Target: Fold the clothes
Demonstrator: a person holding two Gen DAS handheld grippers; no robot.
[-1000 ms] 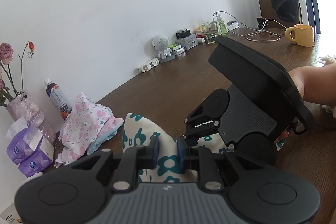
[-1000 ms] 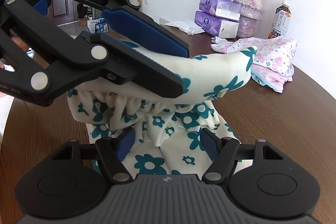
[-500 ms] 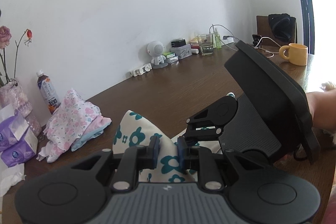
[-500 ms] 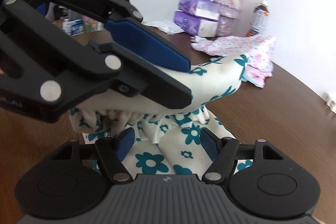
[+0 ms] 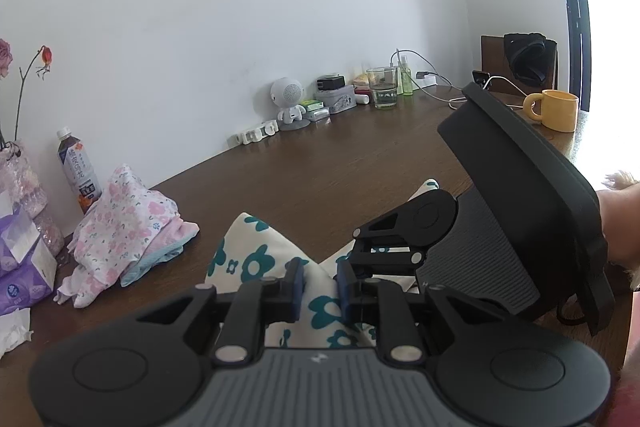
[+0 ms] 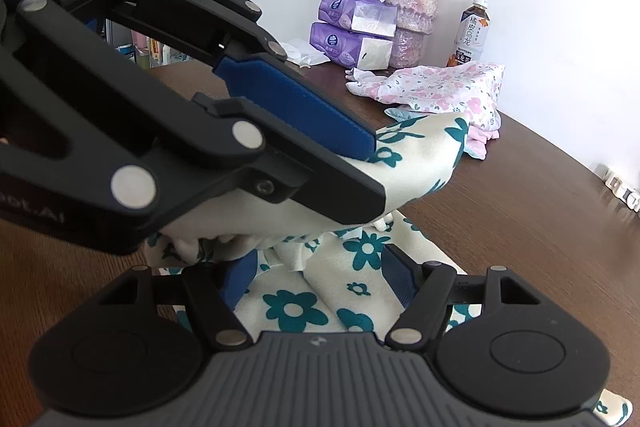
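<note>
A cream garment with teal flowers (image 6: pixel 320 291) lies bunched on the brown table (image 5: pixel 320 163). My left gripper (image 5: pixel 320 287) is shut on a raised fold of it, and a pointed corner (image 5: pixel 248 247) stands up beyond the pads. In the right wrist view that gripper reaches in from the left, its blue pad (image 6: pixel 296 107) pressed on the lifted fold (image 6: pixel 424 155). My right gripper (image 6: pixel 318 277) stands open low over the garment, with cloth lying loose between its fingers. Its black housing (image 5: pixel 492 239) fills the right of the left wrist view, a hand (image 5: pixel 620 219) behind it.
A pink floral garment (image 5: pixel 124 223) is heaped at the back left beside a tea bottle (image 5: pixel 78 167), purple tissue packs (image 6: pixel 352 27) and a vase of flowers (image 6: pixel 412 19). Along the wall stand a small white figure (image 5: pixel 288 99), a glass (image 5: pixel 384 93), cables and a yellow mug (image 5: pixel 558 109).
Both grippers have tilted and rolled a little without shifting place. The left gripper keeps its hold on the fold, and the right one stays just as wide.
</note>
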